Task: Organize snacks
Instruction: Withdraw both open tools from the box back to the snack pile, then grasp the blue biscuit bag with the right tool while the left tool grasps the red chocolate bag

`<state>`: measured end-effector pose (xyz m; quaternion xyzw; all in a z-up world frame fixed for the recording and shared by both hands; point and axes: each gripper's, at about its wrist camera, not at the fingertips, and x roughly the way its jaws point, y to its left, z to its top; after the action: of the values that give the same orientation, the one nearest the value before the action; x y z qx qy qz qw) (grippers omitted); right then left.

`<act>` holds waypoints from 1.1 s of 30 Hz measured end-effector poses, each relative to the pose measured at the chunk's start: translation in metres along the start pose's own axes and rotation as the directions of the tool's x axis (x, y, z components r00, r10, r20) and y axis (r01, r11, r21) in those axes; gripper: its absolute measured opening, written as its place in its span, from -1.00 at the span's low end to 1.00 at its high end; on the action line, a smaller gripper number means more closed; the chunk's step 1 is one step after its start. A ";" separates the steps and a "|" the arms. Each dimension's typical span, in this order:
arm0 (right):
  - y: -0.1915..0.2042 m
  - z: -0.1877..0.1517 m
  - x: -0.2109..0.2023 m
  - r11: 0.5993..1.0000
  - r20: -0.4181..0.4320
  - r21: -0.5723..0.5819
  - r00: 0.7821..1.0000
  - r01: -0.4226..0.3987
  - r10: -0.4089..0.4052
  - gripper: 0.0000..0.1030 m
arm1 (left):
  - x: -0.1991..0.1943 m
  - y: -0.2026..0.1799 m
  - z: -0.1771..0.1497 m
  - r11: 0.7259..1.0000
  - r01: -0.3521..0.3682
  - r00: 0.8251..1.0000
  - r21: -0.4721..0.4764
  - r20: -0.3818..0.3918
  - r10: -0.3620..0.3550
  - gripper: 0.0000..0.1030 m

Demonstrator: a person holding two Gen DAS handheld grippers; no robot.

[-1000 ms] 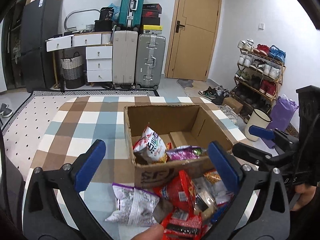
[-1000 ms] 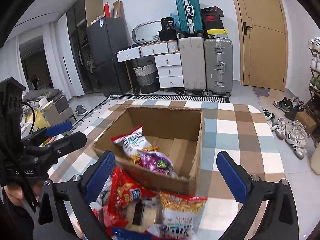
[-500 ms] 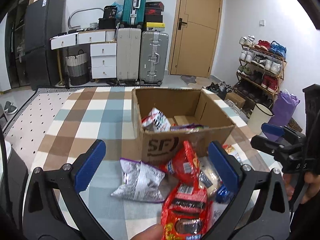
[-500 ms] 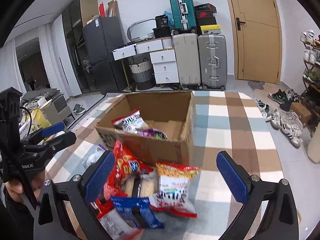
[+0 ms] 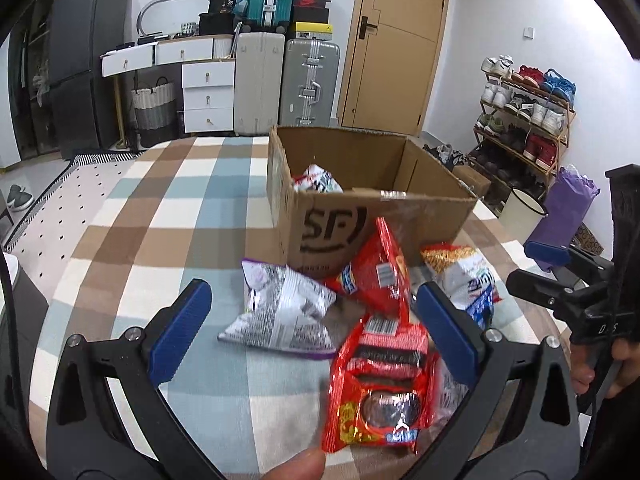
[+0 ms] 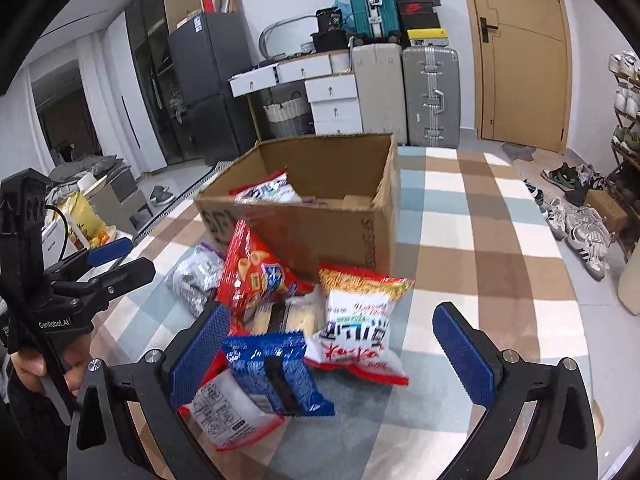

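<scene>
- The left gripper [image 5: 312,312] is spread wide and holds nothing. Between its fingers and slightly ahead lies a silver-and-purple packet [image 5: 280,312] flat on the checked cloth [image 5: 160,216].
- Nearest its right finger sits a red wrapped snack [image 5: 380,392], blurred, partly crossed by that finger; whether they touch I cannot tell.
- Ahead of both grippers stands the cardboard box [image 5: 332,228], open-topped, with at least one white packet [image 5: 316,178] already inside.
- A red chip bag [image 6: 256,272] leans against the box's near wall, ahead of the right gripper's left finger.
- The right gripper [image 6: 332,344] is also fully parted and empty. A blue packet [image 6: 276,372] lies just inside its left finger, and a white noodle-style bag [image 6: 360,320] sits between the fingers, a little farther ahead.
- My judgement: this is the selection step, with most snacks still outside the box. The next move calls for lowering one gripper over a single packet, closing on its edge without catching neighbours, then lifting it over the box's near wall.
</scene>
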<state>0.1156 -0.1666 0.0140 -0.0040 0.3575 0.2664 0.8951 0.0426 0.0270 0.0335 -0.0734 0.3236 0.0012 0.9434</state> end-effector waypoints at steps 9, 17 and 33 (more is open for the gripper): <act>0.006 -0.017 0.005 1.000 -0.043 -0.001 0.999 -0.019 0.019 0.99 | 0.001 -0.007 -0.026 0.999 -0.004 0.999 0.032 -0.045 0.005 0.98; 0.013 -0.030 0.019 0.998 -0.101 -0.011 0.993 -0.056 0.054 0.99 | 0.010 -0.012 -0.048 0.999 0.014 0.995 0.035 -0.103 -0.011 0.98; 0.016 -0.038 0.039 0.995 -0.144 0.025 0.984 -0.100 0.103 0.98 | 0.029 -0.026 -0.077 0.992 0.096 0.974 0.086 -0.214 -0.076 0.98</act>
<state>0.1074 -0.1423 -0.0369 0.0025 0.4237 0.3076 0.8520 0.0194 -0.0104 -0.0404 -0.0417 0.4179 -0.0628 0.9054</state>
